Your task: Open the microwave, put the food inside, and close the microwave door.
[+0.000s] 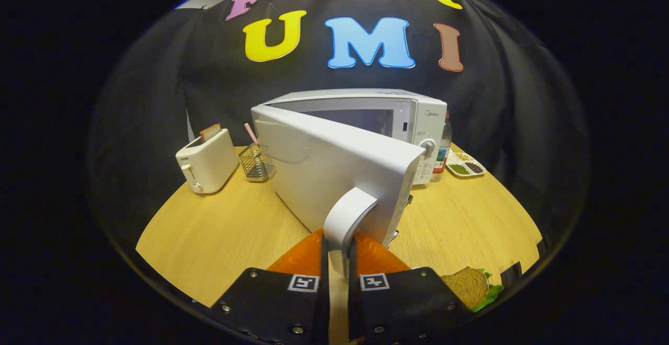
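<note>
Wooden counter [219, 230], round-edged, carrying everything below.

White microwave [402, 120] standing toward the back of the counter, control panel and dial on its right face. Microwave door [324, 167] swung partly open, hinged on the microwave's left, free edge pointing out toward the tongs; cavity visible behind the door.

White toaster [206, 163] well to the left of the microwave, one slice of bread upright in its slot. Wire basket [256, 163] between toaster and microwave door, just beside the door's hinge side, with a pink striped stick leaning in it.

Curved white door handle [346, 219] on the door's free edge, nearest part of the microwave to the tongs.

Tongs [338, 269] in front of the microwave, narrow, both fingers [300, 261] closed against the lower end of the door handle, one on each side. Gripping the handle.

Sandwich [470, 285], brown bread with green lettuce, lying on the counter in front of the microwave and to its right, just beside the right finger. Outside the microwave.

Plastic bottle [445, 146] touching or just behind the microwave's right side. Small divided tray [465, 166] of grains just right of the bottle.
</note>
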`<state>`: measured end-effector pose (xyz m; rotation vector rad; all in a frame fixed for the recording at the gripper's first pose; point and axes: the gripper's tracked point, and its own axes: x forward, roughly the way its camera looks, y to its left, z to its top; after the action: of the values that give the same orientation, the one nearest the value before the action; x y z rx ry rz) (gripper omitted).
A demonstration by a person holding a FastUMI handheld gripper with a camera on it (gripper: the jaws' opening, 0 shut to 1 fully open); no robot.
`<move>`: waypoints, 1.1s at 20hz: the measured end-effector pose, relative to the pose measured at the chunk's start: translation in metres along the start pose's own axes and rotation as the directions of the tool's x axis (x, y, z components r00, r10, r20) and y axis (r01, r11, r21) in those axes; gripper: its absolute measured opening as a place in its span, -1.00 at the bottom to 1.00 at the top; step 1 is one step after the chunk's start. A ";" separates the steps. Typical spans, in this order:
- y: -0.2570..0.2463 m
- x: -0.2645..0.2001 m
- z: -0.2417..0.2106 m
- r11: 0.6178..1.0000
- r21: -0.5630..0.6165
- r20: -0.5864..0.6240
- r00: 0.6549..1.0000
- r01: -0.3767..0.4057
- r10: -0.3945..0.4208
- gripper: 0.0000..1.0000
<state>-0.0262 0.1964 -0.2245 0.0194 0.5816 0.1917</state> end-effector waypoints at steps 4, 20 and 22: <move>0.024 -0.009 -0.009 1.000 -0.014 0.006 1.000 -0.018 0.019 -0.66; 0.129 -0.045 -0.041 0.981 -0.069 -0.004 0.983 -0.181 0.181 -0.64; 0.143 -0.049 -0.044 0.974 -0.090 -0.006 0.978 -0.208 0.209 -0.64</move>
<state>-0.1147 0.3258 -0.2242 -0.0067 0.5665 0.4220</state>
